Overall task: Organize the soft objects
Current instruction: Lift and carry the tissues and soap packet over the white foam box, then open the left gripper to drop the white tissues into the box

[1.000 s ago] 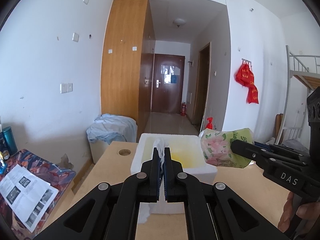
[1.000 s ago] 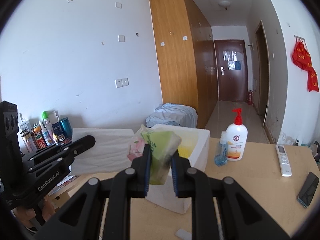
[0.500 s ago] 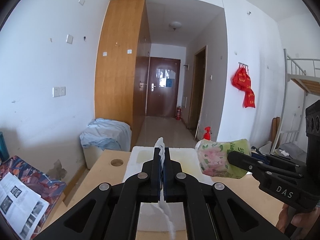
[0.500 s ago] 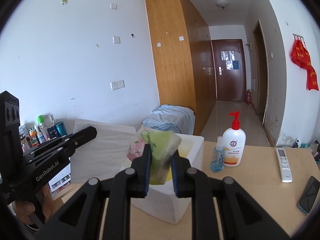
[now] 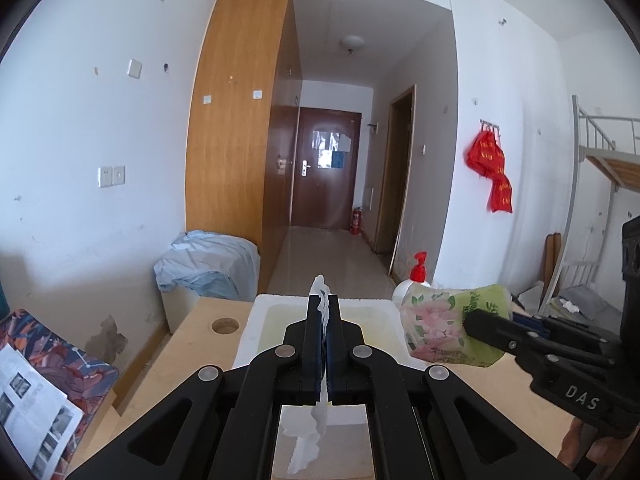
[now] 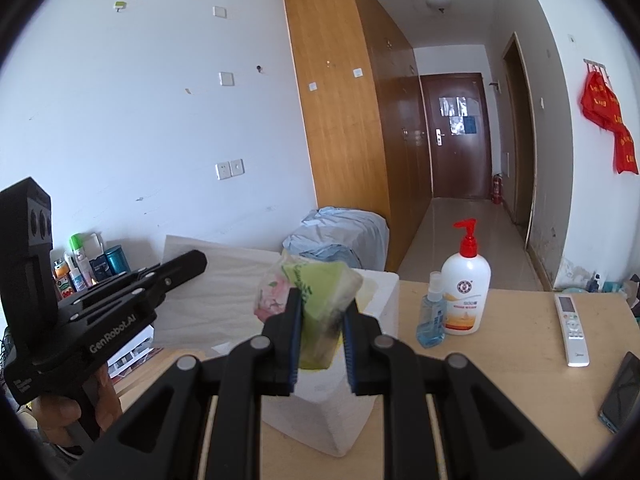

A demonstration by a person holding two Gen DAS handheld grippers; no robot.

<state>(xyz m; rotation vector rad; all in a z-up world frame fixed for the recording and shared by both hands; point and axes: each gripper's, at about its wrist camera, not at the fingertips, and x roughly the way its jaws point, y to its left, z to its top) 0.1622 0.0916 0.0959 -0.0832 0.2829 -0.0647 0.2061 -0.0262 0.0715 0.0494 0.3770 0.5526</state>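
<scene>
A white pump bottle (image 6: pixel 466 296) with a red top stands near the table's (image 6: pixel 512 320) far edge, a small blue spray bottle (image 6: pixel 431 322) touching its left side. A white remote (image 6: pixel 572 330) lies toward the right edge, a dark phone (image 6: pixel 622 388) nearer the right corner. A round hole (image 5: pixel 225 325) pierces the far left corner.

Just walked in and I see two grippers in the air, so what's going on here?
A person holds a gripper in each hand above a white foam box on the wooden table. The left gripper is shut on a white tissue sheet; the right gripper is shut on a green floral tissue pack. Neither item is in the box yet.
</scene>
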